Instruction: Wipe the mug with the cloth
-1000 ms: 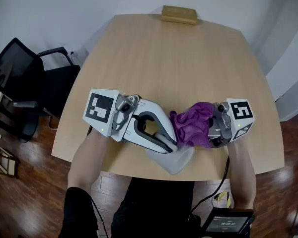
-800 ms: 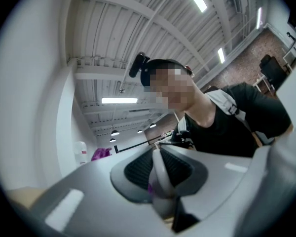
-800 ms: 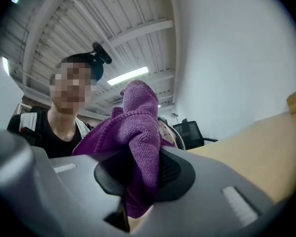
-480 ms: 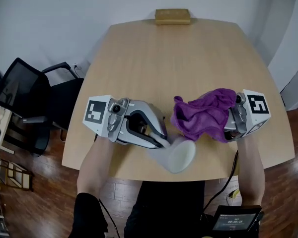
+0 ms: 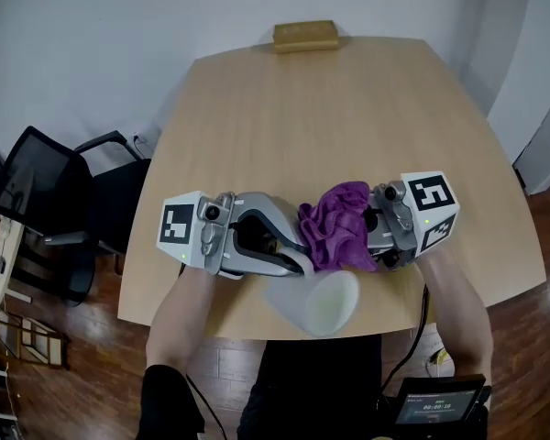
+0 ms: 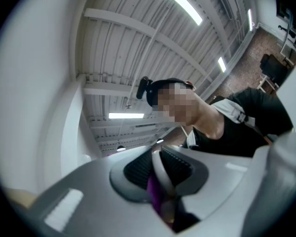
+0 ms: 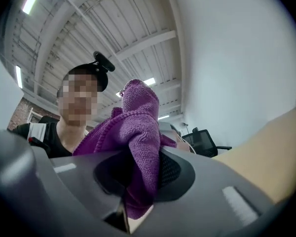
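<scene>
A white mug (image 5: 323, 302) hangs tilted over the table's near edge, its mouth turned toward me. My left gripper (image 5: 302, 262) has the mug's wall (image 6: 163, 174) between its pads; its jaws have just been opening a little, and the pads still look closed on the wall. My right gripper (image 5: 365, 241) is shut on a bunched purple cloth (image 5: 335, 230). The cloth presses against the mug's upper side, next to the left jaws. The right gripper view shows the cloth (image 7: 138, 122) pinched between the pads and piled above them. A bit of purple cloth (image 6: 155, 201) shows below the left jaws.
The tan wooden table (image 5: 348, 117) carries a small wooden block (image 5: 304, 36) at its far edge. A black office chair (image 5: 55, 191) stands to the left on the wood floor. A small screen device (image 5: 435, 412) sits at my lower right.
My right gripper has swung back left with the cloth, from out to the right of the mug to against it. The cloth is more bunched. The left gripper and mug have hardly moved.
</scene>
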`<state>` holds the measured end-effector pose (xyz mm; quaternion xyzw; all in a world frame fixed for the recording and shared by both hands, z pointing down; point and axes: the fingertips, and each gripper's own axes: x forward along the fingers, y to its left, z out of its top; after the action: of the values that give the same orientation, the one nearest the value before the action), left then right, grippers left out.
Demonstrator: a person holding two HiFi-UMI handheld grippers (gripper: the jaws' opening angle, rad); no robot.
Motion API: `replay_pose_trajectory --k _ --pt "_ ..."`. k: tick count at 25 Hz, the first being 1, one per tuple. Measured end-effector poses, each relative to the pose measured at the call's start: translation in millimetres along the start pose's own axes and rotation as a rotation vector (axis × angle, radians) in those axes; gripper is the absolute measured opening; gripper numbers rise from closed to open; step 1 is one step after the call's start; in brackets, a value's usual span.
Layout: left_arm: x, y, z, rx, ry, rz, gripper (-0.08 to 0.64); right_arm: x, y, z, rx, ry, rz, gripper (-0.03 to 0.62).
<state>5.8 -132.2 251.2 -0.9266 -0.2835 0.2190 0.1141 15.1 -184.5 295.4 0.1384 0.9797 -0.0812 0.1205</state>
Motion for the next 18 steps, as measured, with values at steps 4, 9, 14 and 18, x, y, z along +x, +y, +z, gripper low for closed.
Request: replay_pose_trajectory --k 4,9,14,18 --pt "-18.6 44.0 5.8 -0.012 -0.079 0.214 0.087 -10.8 -33.4 7.9 0.061 -0.034 -0.125 0.072" --pt "-25.7 69.8 17.6 -0.089 -0.256 0.455 0.087 -21.3 -46.7 0.5 0.208 -0.129 -0.206 0.071" --pt "-59.6 91.0 23.4 -0.173 -0.411 0.588 0.085 -33.3 -68.5 -13.0 0.322 -0.112 -0.304 0.072" --pt "-103.3 110.6 19.5 -0.247 -0.528 0.761 0.076 -58.4 -96.1 -24.3 0.374 -0.086 -0.496 0.072"
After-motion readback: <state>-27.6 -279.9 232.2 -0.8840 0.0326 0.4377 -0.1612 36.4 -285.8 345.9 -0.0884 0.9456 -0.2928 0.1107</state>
